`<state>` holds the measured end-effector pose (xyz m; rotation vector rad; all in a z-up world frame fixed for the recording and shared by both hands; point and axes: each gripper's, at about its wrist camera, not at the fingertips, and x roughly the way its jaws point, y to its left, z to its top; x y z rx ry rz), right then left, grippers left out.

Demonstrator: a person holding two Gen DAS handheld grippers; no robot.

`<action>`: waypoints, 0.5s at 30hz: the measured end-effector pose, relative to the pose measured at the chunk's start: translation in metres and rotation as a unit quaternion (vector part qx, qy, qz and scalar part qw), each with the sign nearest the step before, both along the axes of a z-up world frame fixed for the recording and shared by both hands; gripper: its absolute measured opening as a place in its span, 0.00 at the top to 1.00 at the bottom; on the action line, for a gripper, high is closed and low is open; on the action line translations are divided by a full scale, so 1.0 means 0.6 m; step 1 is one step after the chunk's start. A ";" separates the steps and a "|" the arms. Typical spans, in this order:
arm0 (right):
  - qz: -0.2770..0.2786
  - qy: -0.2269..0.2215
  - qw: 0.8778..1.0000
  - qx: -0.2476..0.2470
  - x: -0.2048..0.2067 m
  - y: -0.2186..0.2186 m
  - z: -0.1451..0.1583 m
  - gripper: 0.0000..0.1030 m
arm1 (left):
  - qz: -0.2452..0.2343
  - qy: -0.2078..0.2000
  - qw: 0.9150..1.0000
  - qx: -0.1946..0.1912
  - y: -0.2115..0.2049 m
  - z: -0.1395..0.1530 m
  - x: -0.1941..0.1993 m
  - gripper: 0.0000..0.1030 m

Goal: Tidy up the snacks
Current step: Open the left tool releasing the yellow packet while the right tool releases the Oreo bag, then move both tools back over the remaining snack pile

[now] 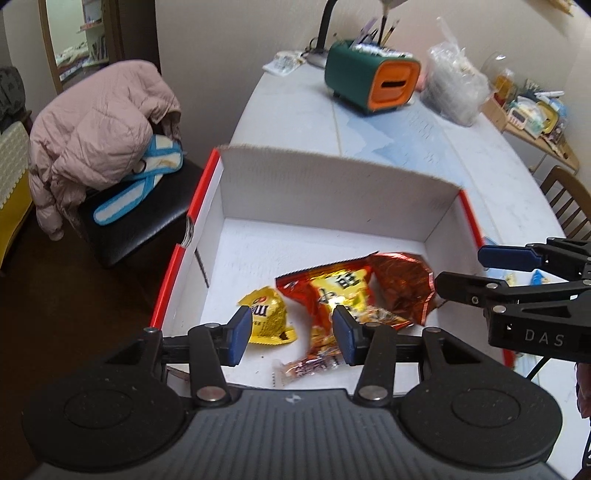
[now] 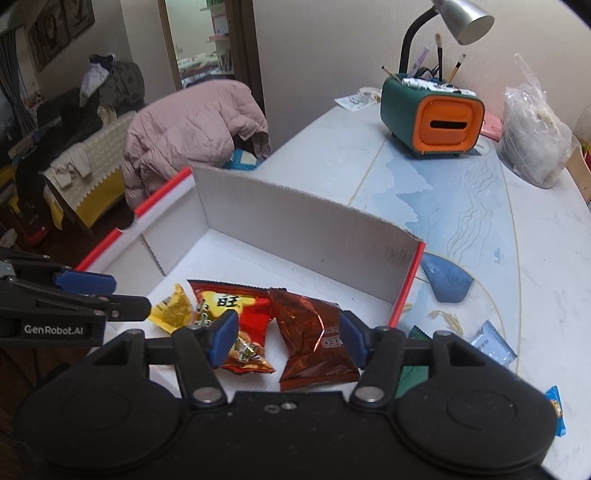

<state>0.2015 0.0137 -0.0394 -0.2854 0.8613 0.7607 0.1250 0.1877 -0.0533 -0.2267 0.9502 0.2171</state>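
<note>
A white cardboard box (image 1: 325, 192) with red edges sits on the table; it also shows in the right wrist view (image 2: 295, 229). Inside lie a yellow packet (image 1: 267, 317), a red-and-yellow snack bag (image 1: 343, 291), a shiny dark red bag (image 1: 404, 286) and a small orange wrapper (image 1: 310, 365). My left gripper (image 1: 291, 334) is open and empty above the box's near side. My right gripper (image 2: 288, 338) is open and empty above the dark red bag (image 2: 314, 343), beside the red-and-yellow bag (image 2: 236, 310) and the yellow packet (image 2: 171, 308).
Outside the box on the right lie a light blue packet (image 2: 493, 345), a green packet (image 2: 413, 369) and a small blue packet (image 2: 556, 410). A green-and-orange organiser (image 2: 432, 118), a lamp (image 2: 461, 18) and a plastic bag (image 2: 532, 136) stand at the back. A chair with a pink jacket (image 1: 99, 136) is left.
</note>
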 end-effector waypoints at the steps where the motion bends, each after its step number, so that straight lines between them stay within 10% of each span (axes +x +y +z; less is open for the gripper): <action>1: -0.001 -0.001 1.000 0.004 -0.002 -0.004 0.005 0.42 | -0.001 -0.004 1.000 0.000 -0.003 0.005 -0.002 0.54; 15: -0.007 -0.017 0.998 0.059 -0.044 -0.076 0.060 0.19 | -0.021 -0.052 0.998 0.001 -0.059 0.057 -0.032 0.44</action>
